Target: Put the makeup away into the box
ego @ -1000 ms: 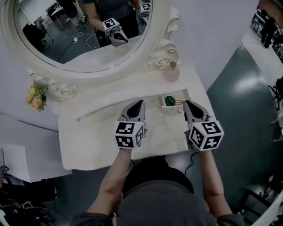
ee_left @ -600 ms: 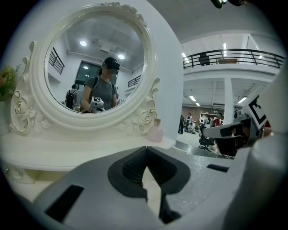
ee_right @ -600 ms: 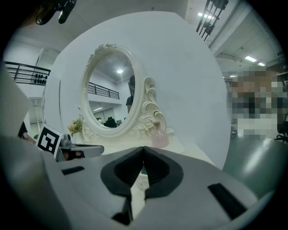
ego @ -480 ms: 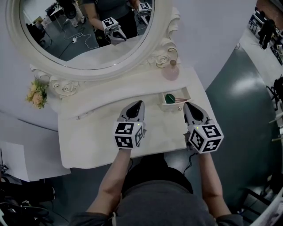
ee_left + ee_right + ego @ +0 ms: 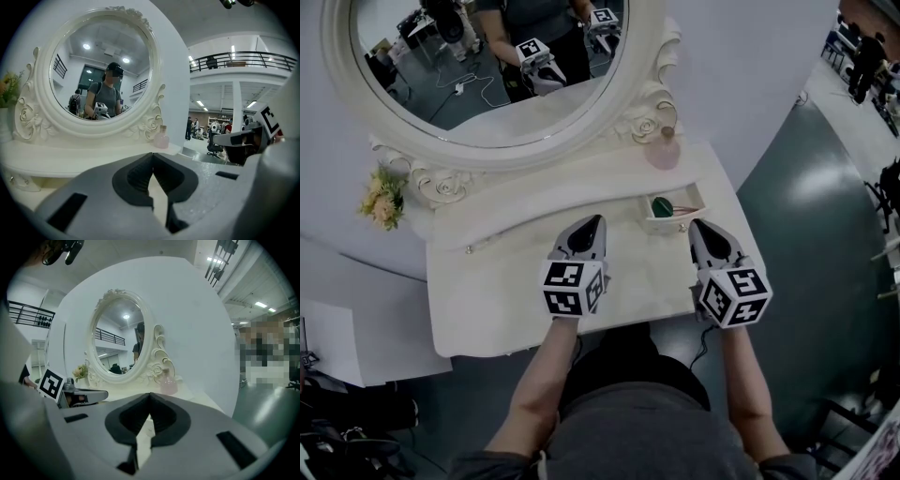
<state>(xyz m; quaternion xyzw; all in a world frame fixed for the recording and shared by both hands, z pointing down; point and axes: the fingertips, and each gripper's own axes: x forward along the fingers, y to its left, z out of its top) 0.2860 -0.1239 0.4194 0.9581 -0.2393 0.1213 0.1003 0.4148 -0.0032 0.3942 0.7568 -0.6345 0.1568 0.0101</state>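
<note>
A big oval mirror in a cream frame carved with roses stands upright at the back of a white table. Pale yellow and pink flowers sit at the frame's left foot. A pink bottle with a round body stands at its right foot, just beside a carved rose. Behind the mirror is a curved white wall. To the right lies a dark glossy floor. In the left gripper view, a railed balcony runs across the hall beyond.

Between my left claw and my right claw the table top is free to pass. Ahead stand the box, the pink bottle and the mirror.
</note>
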